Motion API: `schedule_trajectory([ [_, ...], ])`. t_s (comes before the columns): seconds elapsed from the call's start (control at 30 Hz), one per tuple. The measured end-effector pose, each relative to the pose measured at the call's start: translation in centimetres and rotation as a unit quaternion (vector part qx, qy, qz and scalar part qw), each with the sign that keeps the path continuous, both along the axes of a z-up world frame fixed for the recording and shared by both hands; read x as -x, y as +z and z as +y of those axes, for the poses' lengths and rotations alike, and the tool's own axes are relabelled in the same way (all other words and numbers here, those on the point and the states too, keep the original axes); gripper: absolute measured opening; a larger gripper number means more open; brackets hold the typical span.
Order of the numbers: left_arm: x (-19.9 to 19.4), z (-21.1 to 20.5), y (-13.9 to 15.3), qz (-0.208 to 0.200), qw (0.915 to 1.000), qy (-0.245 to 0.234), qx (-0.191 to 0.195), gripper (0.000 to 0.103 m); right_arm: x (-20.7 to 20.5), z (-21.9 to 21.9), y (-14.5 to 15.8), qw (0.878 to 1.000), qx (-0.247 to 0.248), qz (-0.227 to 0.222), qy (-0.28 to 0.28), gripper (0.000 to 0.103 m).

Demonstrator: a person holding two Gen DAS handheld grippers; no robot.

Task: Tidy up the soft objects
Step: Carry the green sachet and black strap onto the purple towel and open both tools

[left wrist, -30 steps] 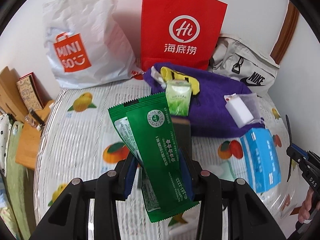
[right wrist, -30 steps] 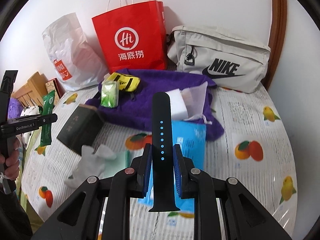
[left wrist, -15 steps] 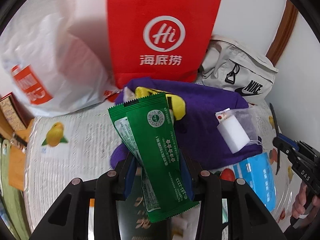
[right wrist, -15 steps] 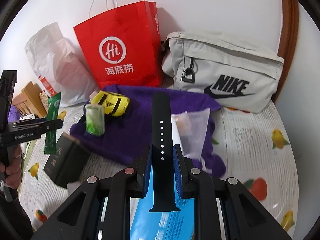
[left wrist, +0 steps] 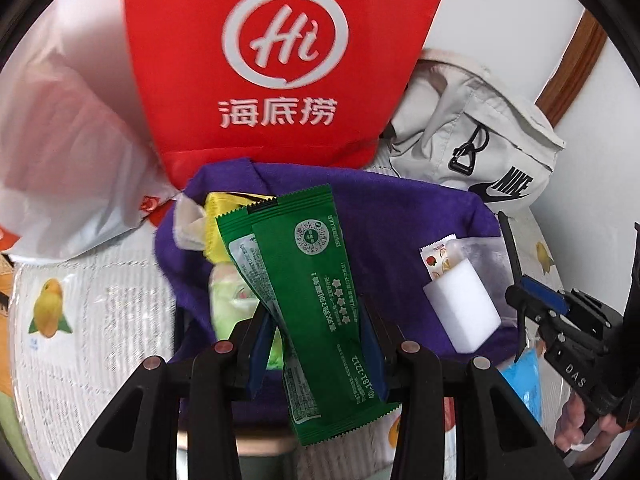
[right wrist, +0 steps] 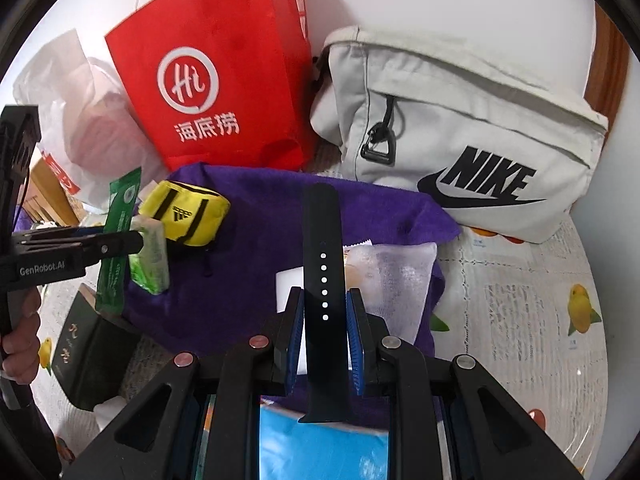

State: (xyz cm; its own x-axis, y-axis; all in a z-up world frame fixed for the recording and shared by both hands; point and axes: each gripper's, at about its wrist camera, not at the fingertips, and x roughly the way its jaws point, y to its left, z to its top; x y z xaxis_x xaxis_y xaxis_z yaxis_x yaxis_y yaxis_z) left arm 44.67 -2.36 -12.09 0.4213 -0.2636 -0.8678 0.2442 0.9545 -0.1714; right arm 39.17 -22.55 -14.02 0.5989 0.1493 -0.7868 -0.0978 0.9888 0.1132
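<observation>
My left tool (left wrist: 316, 344) pinches a green sachet (left wrist: 308, 292) between its blue pads; the packet stands tilted, its top leaning away from me and to the left, its lower end hanging below the fingers. My right tool (right wrist: 324, 332) is pressed onto a black watch strap (right wrist: 322, 264), which rises upright between the pads with a row of small holes facing me and its lower end hanging under the fingers.

Both tools hang over a purple towel (right wrist: 248, 280) spread on the counter (right wrist: 516, 312), which wears a cloth printed with fruit. Ahead of my left tool, on the towel, lie a yellow pouch (right wrist: 186, 214) and a pale green tissue pack (right wrist: 152, 256), the pack just beside the pouch. Off to the right of my left tool sits a white sponge block (left wrist: 460, 312) in a clear bag, on the towel. That block shows just beyond my right tool, partly hidden by the strap. Under my right tool lies a blue packet (right wrist: 324, 444).

Further off, beyond the towel, a red paper bag (left wrist: 280, 60) stands upright, a white plastic bag (left wrist: 68, 152) to its left and a grey Nike bag (right wrist: 460, 136) to its right. Left of my right tool, a dark box (right wrist: 88, 352) lies by the towel's edge.
</observation>
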Motion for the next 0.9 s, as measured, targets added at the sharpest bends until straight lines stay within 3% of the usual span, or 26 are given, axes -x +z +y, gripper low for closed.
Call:
schedule_trajectory([
  [0.3,-2.1,-2.1,-3.0,0.017,0.9993,-0.006,-0.032,0.039,-1.8,-0.8,-1.9,1.000,0.008,0.029,-0.004,0.021],
  [0.7,-2.1,-2.8,-3.2,0.013,0.9988,-0.019,-0.044,0.042,-2.8,-1.0,-3.4,0.999,-0.002,0.053,-0.004,0.022],
  [0.8,-2.0,-2.9,-3.2,0.017,0.9987,-0.024,-0.041,0.047,-2.8,-0.7,-3.5,0.998,-0.007,0.054,0.000,0.023],
  [0.9,-1.8,-2.7,-3.1,0.020,0.9989,-0.026,-0.034,0.058,-2.8,-0.6,-3.4,0.998,-0.011,0.055,0.006,0.037],
])
